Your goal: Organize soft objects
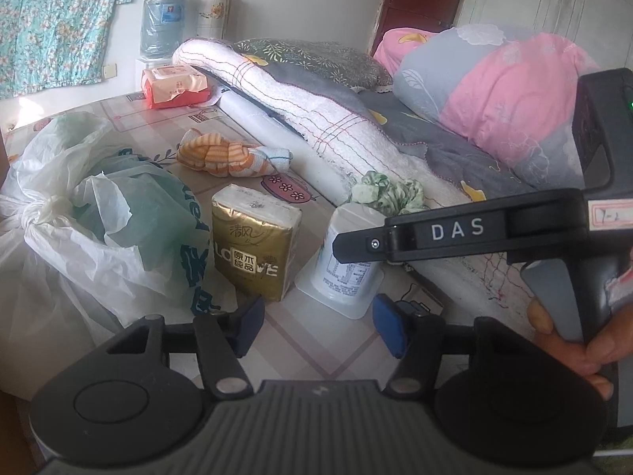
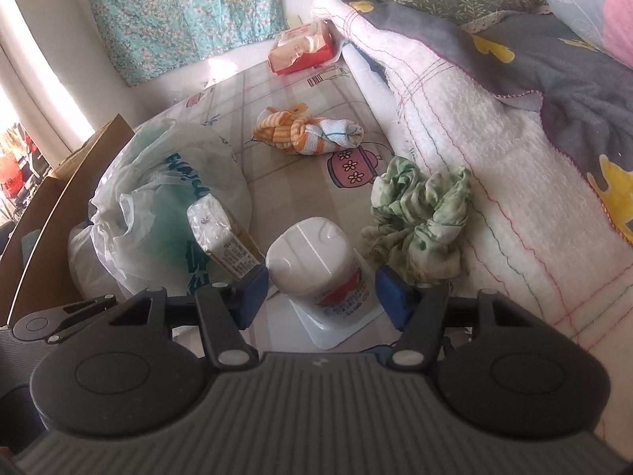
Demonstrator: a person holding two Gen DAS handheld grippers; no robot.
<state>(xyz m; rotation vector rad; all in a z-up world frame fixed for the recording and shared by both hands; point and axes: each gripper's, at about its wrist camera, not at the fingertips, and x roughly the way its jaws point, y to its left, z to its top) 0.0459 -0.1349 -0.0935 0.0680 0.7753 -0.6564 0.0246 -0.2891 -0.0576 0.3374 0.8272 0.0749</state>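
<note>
Surface: patterned plastic sheet with pale squares (image 1: 316, 340) over a bed; folded white towelling blanket with coloured stitching (image 2: 455, 126) along its right side.
Left gripper (image 1: 316, 326): blue pads apart, nothing between them; bare sheet shows in the gap. The gold tissue pack stands just beyond its left pad, the white cup just beyond its right pad.
Right gripper (image 2: 321, 295): blue pads either side of the upturned white plastic cup with printed label (image 2: 316, 261), a small gap visible on each side; not clamped on it.
Right hand (image 1: 573, 336): fingers wrapped round the grey handle, seen from the left wrist view.
Green-and-white crumpled cloth (image 2: 421, 213): lies against the blanket edge, just right of the cup.
Orange-striped knotted cloth with a blue-checked end (image 2: 306, 132): further back on the sheet, well apart from both grippers.
Gold-wrapped tissue pack (image 1: 253, 245): upright, between the cup and the white-and-green plastic bag (image 1: 118, 213).
Red-and-peach tissue packet (image 1: 176, 87): far end of the sheet.
</note>
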